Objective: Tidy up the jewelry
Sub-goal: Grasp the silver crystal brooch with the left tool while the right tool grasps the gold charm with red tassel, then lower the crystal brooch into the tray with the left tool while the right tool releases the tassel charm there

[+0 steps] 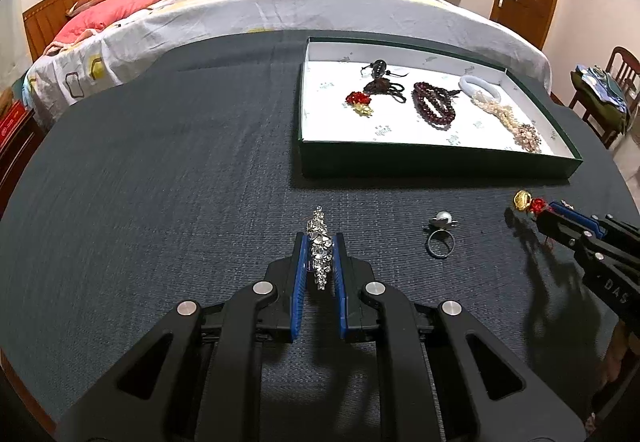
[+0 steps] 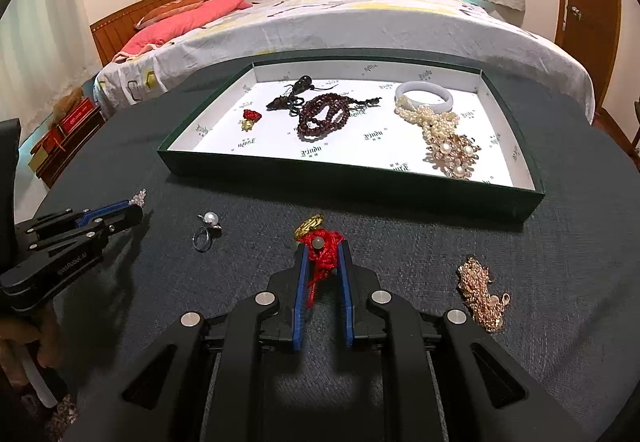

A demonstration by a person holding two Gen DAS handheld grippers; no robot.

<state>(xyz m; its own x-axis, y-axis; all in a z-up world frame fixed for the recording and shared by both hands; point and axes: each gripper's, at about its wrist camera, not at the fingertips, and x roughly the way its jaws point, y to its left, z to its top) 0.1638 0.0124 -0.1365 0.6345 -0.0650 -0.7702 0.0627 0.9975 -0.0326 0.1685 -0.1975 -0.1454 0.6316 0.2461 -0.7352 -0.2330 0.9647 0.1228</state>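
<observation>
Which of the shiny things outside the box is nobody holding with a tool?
The pearl ring and the gold chain lie loose on the table.

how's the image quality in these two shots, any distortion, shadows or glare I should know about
Left wrist view: strong fisheye bend, dark corners, the bed bows; sharp shadows fall under the right gripper; the crystal piece glints in the left gripper. Right wrist view: same bend; the tray floor looks bright but readable; the red cord charm is sharp.

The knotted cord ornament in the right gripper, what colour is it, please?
Red, with a gold charm; knotted cord ornament shows best in the right wrist view.
</observation>
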